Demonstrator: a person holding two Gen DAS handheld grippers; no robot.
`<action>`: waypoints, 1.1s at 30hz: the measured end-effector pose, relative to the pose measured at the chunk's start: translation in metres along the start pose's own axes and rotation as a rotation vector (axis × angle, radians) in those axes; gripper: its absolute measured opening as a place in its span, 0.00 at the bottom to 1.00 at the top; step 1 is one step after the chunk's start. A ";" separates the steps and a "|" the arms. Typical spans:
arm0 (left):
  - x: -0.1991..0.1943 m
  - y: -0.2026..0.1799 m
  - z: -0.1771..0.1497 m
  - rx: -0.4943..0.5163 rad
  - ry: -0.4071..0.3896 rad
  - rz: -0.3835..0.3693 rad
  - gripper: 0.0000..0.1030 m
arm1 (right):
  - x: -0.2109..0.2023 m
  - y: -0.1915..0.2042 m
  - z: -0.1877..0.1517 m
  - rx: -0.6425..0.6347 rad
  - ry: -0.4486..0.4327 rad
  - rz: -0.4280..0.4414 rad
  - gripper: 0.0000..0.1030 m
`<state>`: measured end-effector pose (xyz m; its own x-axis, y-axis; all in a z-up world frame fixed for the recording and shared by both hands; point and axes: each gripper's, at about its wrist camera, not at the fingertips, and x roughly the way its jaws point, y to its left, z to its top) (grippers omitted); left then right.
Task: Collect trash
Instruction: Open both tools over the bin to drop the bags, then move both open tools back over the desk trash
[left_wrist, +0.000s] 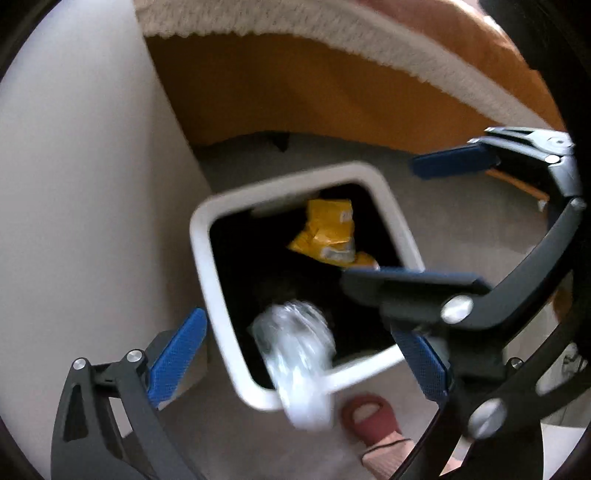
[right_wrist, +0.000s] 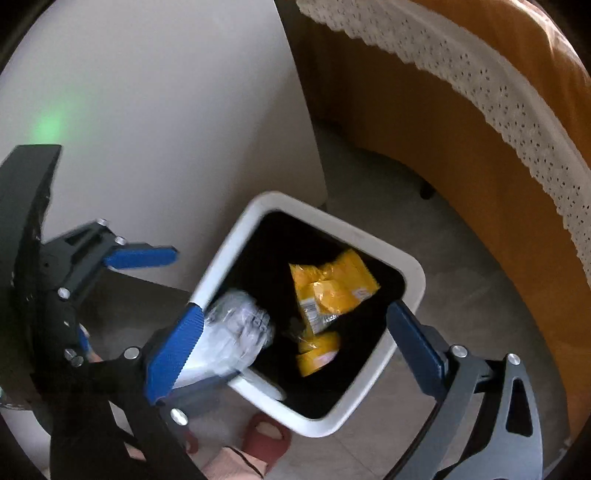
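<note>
A white trash bin (left_wrist: 207, 266) with a black liner stands on the floor below both grippers; it also shows in the right wrist view (right_wrist: 413, 280). Yellow snack wrappers (left_wrist: 328, 232) (right_wrist: 332, 288) lie inside it. A crumpled clear plastic bottle (left_wrist: 295, 354) (right_wrist: 236, 328), blurred, is over the bin's near rim, touching neither gripper's pads. My left gripper (left_wrist: 299, 358) is open above the bin. My right gripper (right_wrist: 295, 343) is open above the bin too. The right gripper also shows in the left wrist view (left_wrist: 417, 218), and the left gripper's blue finger (right_wrist: 140, 256) in the right wrist view.
A white wall or cabinet side (right_wrist: 166, 110) stands just left of the bin. An orange-covered bed with white lace trim (right_wrist: 480, 96) is on the right. The person's foot in a red slipper (left_wrist: 369, 417) stands on the grey floor beside the bin.
</note>
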<state>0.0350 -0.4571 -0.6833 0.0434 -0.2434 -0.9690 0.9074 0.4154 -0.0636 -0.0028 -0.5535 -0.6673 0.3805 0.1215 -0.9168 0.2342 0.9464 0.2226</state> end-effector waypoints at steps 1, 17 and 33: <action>0.000 0.002 -0.005 -0.011 0.022 -0.006 0.95 | -0.001 -0.001 -0.001 0.002 -0.001 -0.011 0.96; -0.174 -0.010 0.022 -0.027 -0.145 0.053 0.95 | -0.173 0.051 0.038 -0.029 -0.177 -0.078 0.96; -0.452 0.002 -0.021 -0.242 -0.466 0.135 0.95 | -0.397 0.192 0.087 -0.179 -0.530 -0.017 0.96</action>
<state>0.0083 -0.3280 -0.2509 0.3835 -0.5138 -0.7674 0.7610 0.6466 -0.0526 -0.0311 -0.4455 -0.2322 0.7865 -0.0173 -0.6173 0.1060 0.9886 0.1073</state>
